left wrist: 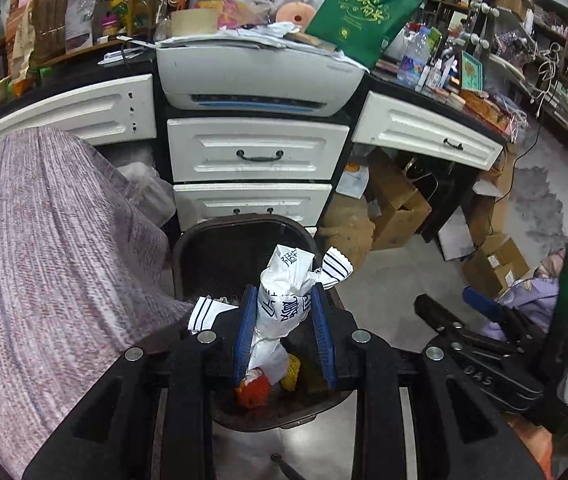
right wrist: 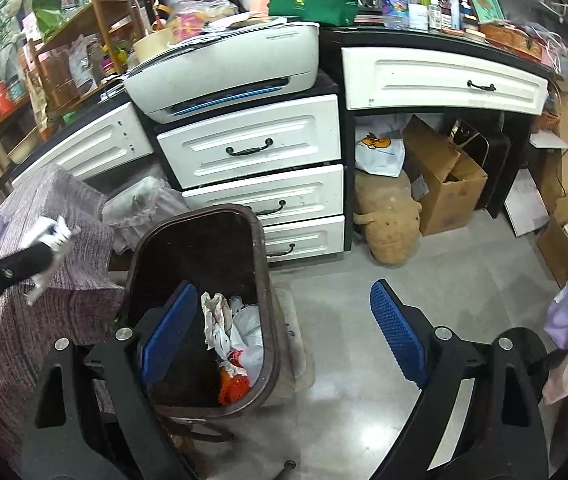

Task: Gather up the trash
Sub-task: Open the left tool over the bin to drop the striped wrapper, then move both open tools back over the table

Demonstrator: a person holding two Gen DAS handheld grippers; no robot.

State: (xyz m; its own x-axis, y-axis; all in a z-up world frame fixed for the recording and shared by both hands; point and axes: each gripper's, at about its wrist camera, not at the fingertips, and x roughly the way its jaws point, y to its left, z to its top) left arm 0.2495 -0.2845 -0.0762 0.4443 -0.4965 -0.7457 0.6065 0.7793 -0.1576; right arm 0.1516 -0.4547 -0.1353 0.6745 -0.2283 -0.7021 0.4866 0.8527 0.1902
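My left gripper (left wrist: pixel 284 294) is shut on a crumpled white paper wrapper (left wrist: pixel 288 276) with dark blue print, held just above the brown trash bin (left wrist: pixel 239 221). Below it in the bin lie an orange-red net (left wrist: pixel 253 394) and something yellow. In the right wrist view the same wrapper (right wrist: pixel 49 232) and left gripper (right wrist: pixel 43 250) appear at the far left, over a purple cloth. My right gripper (right wrist: pixel 284 294) stands wide open with nothing between its blue pads (right wrist: pixel 398 334), at the right rim of the bin (right wrist: pixel 261 248), which holds white plastic and paper scraps (right wrist: pixel 223 320).
A purple knitted cloth (left wrist: pixel 43 248) covers a surface left of the bin. Behind stand white drawers (left wrist: pixel 257 150) with a printer (left wrist: pixel 259 76) on top. Cardboard boxes (right wrist: pixel 446 178) and a plush toy (right wrist: pixel 388 222) sit under the desk. Grey floor (right wrist: pixel 364 380) lies to the right.
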